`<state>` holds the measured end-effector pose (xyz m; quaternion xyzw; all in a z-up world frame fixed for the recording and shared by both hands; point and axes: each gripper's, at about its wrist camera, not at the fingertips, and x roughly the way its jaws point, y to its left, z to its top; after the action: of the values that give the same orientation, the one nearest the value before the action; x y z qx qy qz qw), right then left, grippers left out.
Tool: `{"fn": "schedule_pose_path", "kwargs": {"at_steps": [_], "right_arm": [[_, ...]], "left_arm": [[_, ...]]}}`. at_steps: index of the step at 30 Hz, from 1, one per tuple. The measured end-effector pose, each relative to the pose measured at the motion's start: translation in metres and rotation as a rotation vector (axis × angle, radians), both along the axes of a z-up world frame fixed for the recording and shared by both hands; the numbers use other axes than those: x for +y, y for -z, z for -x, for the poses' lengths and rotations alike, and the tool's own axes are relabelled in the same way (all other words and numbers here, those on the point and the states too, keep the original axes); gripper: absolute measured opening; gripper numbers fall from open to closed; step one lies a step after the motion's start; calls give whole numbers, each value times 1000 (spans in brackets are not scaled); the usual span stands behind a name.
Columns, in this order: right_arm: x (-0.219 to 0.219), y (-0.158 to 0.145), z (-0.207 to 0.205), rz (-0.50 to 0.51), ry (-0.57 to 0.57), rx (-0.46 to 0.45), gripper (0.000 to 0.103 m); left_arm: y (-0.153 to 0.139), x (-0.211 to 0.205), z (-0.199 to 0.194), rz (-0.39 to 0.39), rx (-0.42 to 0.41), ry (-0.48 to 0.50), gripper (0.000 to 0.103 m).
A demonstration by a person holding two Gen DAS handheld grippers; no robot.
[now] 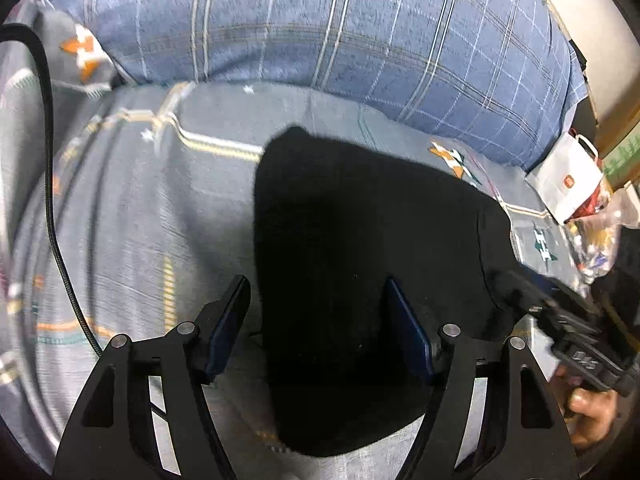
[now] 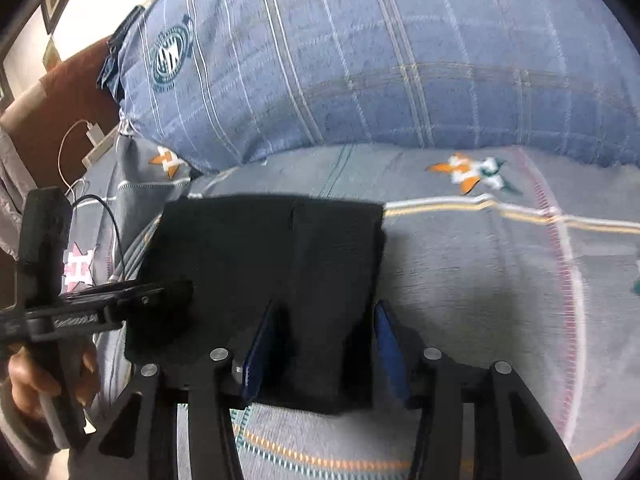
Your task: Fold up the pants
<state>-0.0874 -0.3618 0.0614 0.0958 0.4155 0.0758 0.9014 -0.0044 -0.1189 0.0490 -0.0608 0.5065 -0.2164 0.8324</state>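
The black pants lie folded into a compact block on the grey patterned bedsheet. They also show in the right wrist view as a neat rectangle. My left gripper is open above the block's near left edge, its jaws wide apart and empty. My right gripper is open over the block's near right edge, with nothing between its blue pads. Each gripper shows in the other's view: the right gripper at right, the left gripper at left.
A large blue plaid pillow lies behind the pants. A black cable runs down the left of the bed. A white paper bag and plastic-wrapped items stand at the right edge. A white charger lies at far left.
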Motion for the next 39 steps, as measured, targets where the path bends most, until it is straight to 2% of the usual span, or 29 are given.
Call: {"fn": "schedule_pose_path", "kwargs": {"at_steps": [3, 7, 11, 18, 24, 28, 31, 35, 39], "right_arm": [[3, -25, 18, 26, 7, -65, 48], [26, -41, 28, 62, -77, -97, 48], [45, -29, 28, 133, -141, -79, 48], [33, 12, 15, 105, -83, -11, 48], [40, 5, 15, 120, -80, -14, 48], [45, -15, 24, 96, -69, -60, 48], [53, -29, 32, 130, -42, -100, 48], [56, -42, 41, 115, -9, -126, 49], [58, -49, 50, 86, 28, -133, 51]], "left_arm": [[-21, -3, 9, -25, -81, -24, 71], [-34, -8, 12, -40, -132, -43, 71], [-33, -22, 11, -74, -178, -50, 71], [-5, -37, -11, -153, -160, -40, 71], [-5, -35, -14, -152, -163, -43, 71], [-23, -36, 3, -236, -257, -22, 71], [-38, -28, 18, -221, -318, -45, 71], [-57, -13, 41, -187, -382, -93, 71], [-64, -1, 53, -161, -362, -122, 71]]}}
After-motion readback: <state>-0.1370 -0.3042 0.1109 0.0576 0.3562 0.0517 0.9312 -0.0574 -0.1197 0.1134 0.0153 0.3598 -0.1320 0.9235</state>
